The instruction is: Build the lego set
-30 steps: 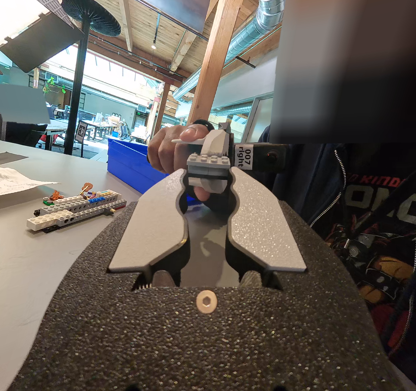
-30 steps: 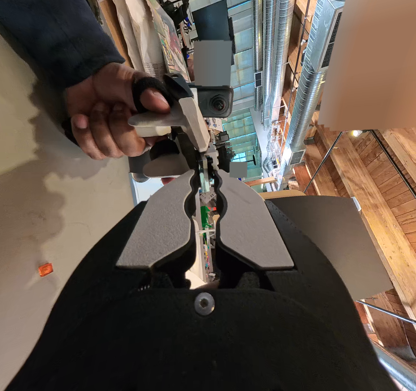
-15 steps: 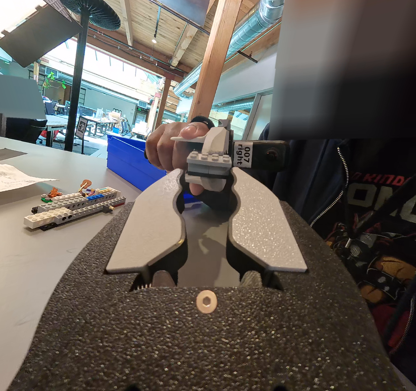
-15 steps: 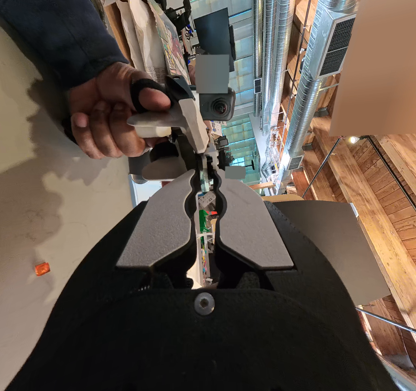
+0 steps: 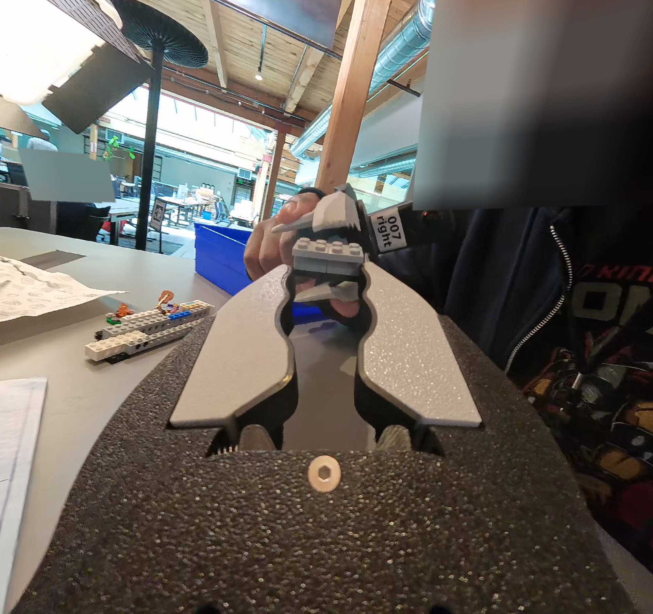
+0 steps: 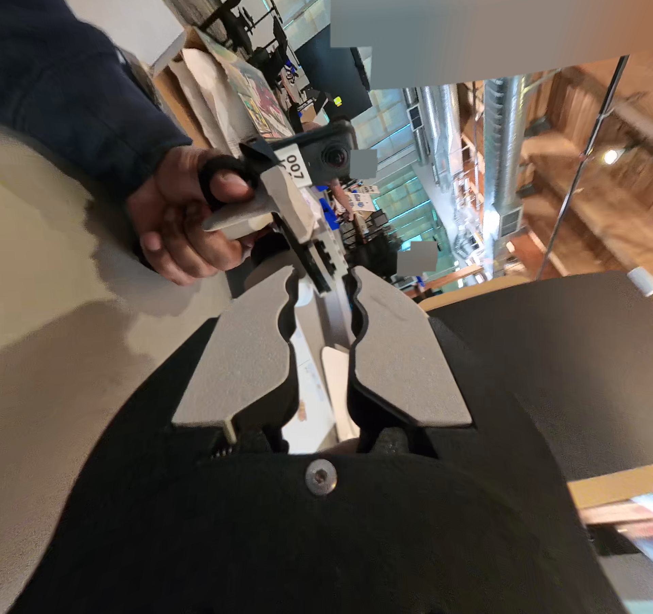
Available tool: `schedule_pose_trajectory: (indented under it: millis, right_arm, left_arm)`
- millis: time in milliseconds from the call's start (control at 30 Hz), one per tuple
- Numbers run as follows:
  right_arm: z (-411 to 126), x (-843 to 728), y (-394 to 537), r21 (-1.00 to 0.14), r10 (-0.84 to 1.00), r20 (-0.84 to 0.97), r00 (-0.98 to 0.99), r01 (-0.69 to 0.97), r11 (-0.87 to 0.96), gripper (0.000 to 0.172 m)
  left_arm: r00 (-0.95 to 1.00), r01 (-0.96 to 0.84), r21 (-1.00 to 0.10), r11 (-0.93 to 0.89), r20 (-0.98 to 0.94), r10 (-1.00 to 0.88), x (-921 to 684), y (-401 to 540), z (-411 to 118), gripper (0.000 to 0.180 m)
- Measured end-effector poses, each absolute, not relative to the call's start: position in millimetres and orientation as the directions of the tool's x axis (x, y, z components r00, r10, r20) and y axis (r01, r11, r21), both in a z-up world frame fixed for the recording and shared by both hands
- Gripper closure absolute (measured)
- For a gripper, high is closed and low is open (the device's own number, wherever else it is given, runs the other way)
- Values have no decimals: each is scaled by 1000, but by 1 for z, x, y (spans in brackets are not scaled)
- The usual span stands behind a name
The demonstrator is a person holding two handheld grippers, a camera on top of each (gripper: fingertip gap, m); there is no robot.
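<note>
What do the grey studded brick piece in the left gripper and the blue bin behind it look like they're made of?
Grey brick piece: looks like hard moulded plastic, semi-matte, with crisp studs and sharp edges. Blue bin: probably rigid plastic too, with uniform colour and smooth flat walls, though it's too far off to be sure.

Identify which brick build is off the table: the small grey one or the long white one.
The small grey brick stack, clamped in the left gripper's jaws; the long white build lies on the table.

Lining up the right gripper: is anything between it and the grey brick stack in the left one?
Nothing visible. The grey brick stack, clamped by the left gripper, sits between the right gripper's open fingers, with gaps on both sides.
</note>
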State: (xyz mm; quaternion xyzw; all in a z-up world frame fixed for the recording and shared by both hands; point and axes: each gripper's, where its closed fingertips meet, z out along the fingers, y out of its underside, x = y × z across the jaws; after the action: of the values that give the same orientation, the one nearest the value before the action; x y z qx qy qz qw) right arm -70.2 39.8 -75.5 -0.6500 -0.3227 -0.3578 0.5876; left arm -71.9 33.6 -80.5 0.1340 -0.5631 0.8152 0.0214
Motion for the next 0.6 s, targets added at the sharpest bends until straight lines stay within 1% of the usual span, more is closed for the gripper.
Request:
schedule_pose_trajectory:
  millis: [67,100,133,167,200,267,333,433,600]
  right_arm:
    - [-86,-63,34,-651,40,749,662,746,-139,141]
    - [-100,-59,29,-708,80,680,729,681,-188,139]
    - [-117,-57,23,-737,115,623,773,631,-244,138]
    - [-134,-55,16,-738,146,592,793,606,-298,139]
    - [-152,-53,11,-720,176,571,802,592,-363,146]
    - [-181,-47,1,-666,230,532,815,570,-480,148]
    - [-199,-44,-7,-639,269,458,847,525,-563,147]
    - [-204,-45,-11,-658,275,370,887,460,-597,147]
    - [-211,-41,-13,-657,271,329,905,425,-623,148]
  left_arm:
    - [-962,-158,-922,-352,224,-156,-70,38,-82,147]
    - [-961,-146,-929,-341,215,-173,-69,38,-83,147]
    - [-960,-138,-934,-329,208,-188,-68,38,-84,147]
    - [-958,-136,-938,-318,206,-199,-67,38,-86,147]
    - [-957,-138,-940,-311,207,-204,-66,37,-87,147]
    - [-958,-140,-941,-307,208,-199,-66,35,-88,147]
    - [-957,-148,-947,-285,210,-201,-64,32,-92,147]
    - [-958,-156,-953,-261,211,-196,-64,28,-96,147]
    - [-961,-166,-957,-240,211,-177,-67,24,-99,147]
